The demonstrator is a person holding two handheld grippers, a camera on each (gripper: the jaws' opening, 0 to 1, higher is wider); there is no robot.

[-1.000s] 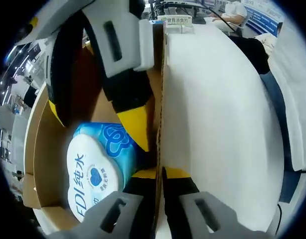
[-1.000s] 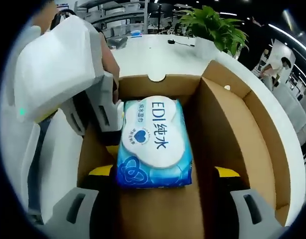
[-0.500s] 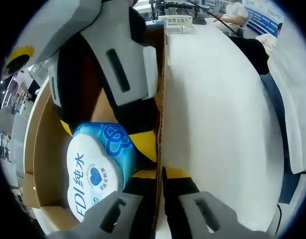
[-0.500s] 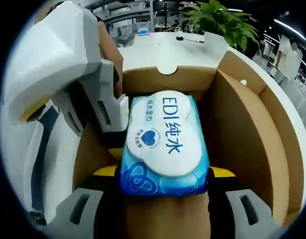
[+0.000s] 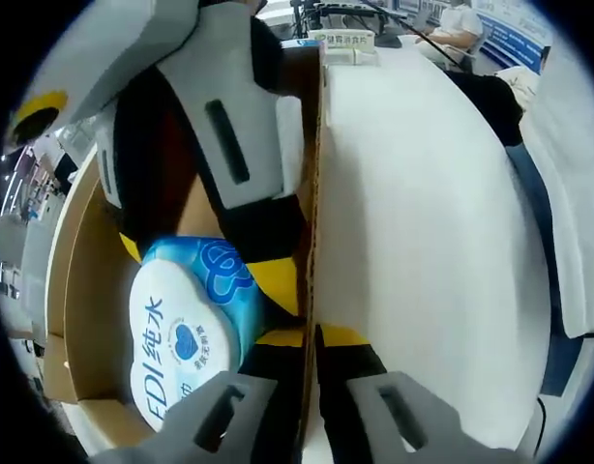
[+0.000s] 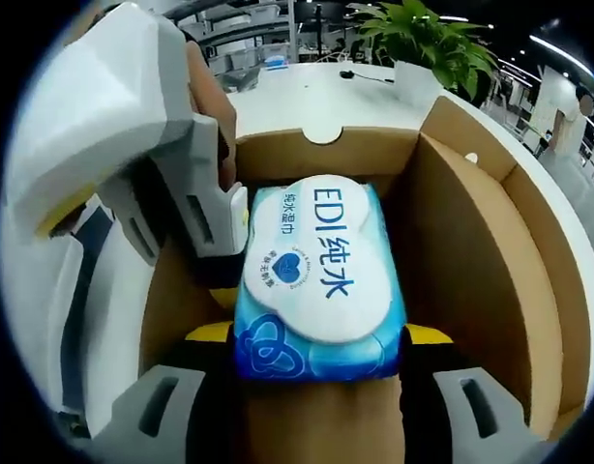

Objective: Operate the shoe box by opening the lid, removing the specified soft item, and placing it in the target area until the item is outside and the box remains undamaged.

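A blue and white pack of wet wipes [image 6: 316, 271] lies flat inside the open cardboard shoe box [image 6: 471, 251]. My right gripper [image 6: 316, 338] reaches into the box, and its yellow pads press on both sides of the pack's near end. In the left gripper view the pack [image 5: 186, 329] sits low on the left, with the right gripper [image 5: 205, 261] coming down from above and straddling it. My left gripper [image 5: 310, 338] is shut on the box's thin side wall [image 5: 311, 193]. That left gripper [image 6: 186, 242] also appears at the left of the right gripper view, clamped on the wall.
The box stands on a white table [image 5: 423, 242] that stretches away beside it. A green plant [image 6: 423, 48] stands at the table's far end. Desks and seated people [image 5: 461, 19] are in the background. The raised lid flap [image 6: 529, 222] lines the box's right side.
Over the last second my right gripper went deeper into the box and its jaws narrowed onto the pack. In the last half second almost nothing moved. The left gripper kept its hold.
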